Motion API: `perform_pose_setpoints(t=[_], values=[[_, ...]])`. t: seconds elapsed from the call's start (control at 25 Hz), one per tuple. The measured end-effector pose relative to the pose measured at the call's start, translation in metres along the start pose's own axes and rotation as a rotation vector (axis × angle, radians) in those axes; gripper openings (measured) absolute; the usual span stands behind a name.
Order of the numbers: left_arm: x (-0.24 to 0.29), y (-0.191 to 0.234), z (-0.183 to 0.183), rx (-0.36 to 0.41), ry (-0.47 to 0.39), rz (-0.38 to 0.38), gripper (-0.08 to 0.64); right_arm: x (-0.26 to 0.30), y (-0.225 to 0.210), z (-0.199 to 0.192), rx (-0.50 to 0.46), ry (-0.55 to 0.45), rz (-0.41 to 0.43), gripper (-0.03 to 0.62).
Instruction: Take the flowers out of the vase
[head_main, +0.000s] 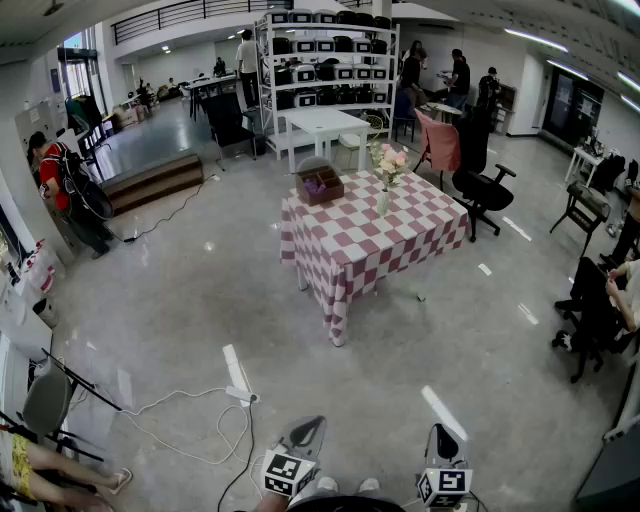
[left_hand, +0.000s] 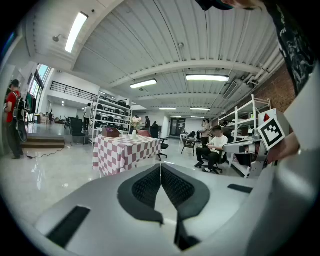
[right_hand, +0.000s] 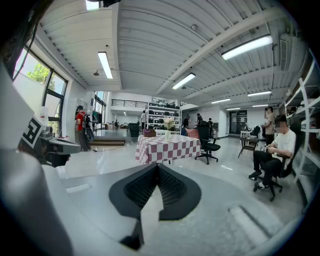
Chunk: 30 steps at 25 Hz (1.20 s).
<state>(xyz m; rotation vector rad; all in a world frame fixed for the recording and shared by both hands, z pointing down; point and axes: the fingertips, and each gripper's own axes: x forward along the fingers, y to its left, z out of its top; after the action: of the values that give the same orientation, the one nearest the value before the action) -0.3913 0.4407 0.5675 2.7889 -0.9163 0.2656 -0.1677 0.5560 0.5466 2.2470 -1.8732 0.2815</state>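
Pale pink flowers (head_main: 388, 160) stand in a slim clear vase (head_main: 383, 204) on the checkered counter (head_main: 345, 250). The left claw (left_hand: 160, 169) and right claw (right_hand: 157, 169) are clenched on nothing, well away from the counter.

- Grey right gripper (right_hand: 158, 166): black jaws pressed together.
- Far ahead of its tips: table (right_hand: 169, 150) with red-and-white checked cloth.
- On the table: pale flowers (right_hand: 168, 121) in a small clear vase (right_hand: 167, 134).
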Motion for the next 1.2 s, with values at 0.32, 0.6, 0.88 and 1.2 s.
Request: perform_pose_setpoints(t=[0.32, 0.6, 0.88, 1.2], values=[[0.007, 0.001, -0.003, 0.011, 0.002, -0.02, 0.011, 0.011, 0.009, 0.0, -0.042, -0.003, 0.01, 0.005], [0.004, 0.021, 0.001, 0.012, -0.02, 0.0, 0.012, 0.019, 0.008, 0.007, 0.019, -0.058, -0.03, 0.006], [0.016, 0.029, 0.004, -0.008, -0.036, 0.016, 0.011, 0.037, 0.005, 0.006, -0.001, -0.05, 0.006, 0.008], [0.064, 0.028, 0.019, 0.009, -0.032, 0.029, 0.011, 0.081, -0.028, 0.017, -0.03, -0.043, 0.031, 0.008]])
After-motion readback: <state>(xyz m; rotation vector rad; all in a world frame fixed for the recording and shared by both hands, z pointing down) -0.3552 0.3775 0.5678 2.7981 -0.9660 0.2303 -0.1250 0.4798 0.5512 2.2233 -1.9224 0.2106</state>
